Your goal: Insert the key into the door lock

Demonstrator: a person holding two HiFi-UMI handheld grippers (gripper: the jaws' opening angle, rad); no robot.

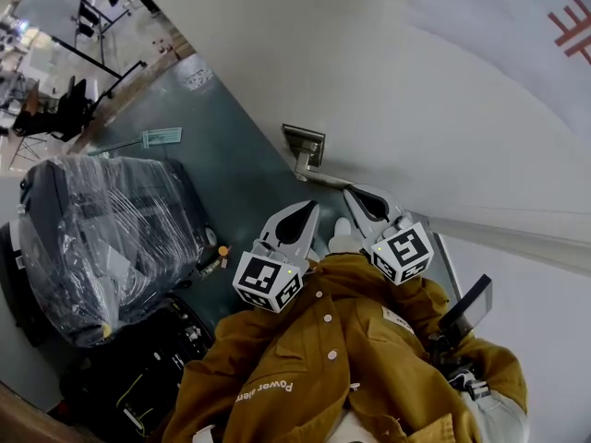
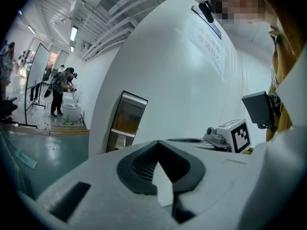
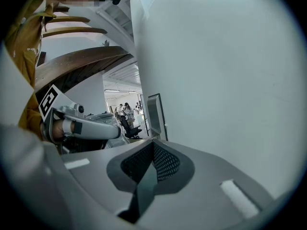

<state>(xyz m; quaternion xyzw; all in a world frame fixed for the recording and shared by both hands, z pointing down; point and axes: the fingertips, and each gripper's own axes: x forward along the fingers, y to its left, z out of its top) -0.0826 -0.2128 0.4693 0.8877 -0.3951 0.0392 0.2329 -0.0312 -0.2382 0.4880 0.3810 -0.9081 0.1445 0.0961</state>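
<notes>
The white door fills the right of the head view, with its metal lock plate (image 1: 304, 145) and lever handle (image 1: 319, 175) just ahead of both grippers. My left gripper (image 1: 298, 214) and right gripper (image 1: 361, 197) sit side by side in front of the person's mustard jacket, pointing at the plate but short of it. In the left gripper view the jaws (image 2: 158, 144) are shut, with no key showing between the pads, and the plate (image 2: 125, 122) lies ahead. The right gripper's jaws (image 3: 153, 145) also meet at the tip, and I see nothing between them. No key shows in any view.
A black case wrapped in clear plastic (image 1: 102, 238) and dark bags (image 1: 138, 377) stand on the green floor to the left. A black device (image 1: 466, 310) hangs at the person's right side. Other people (image 2: 61, 91) stand far off down the hall.
</notes>
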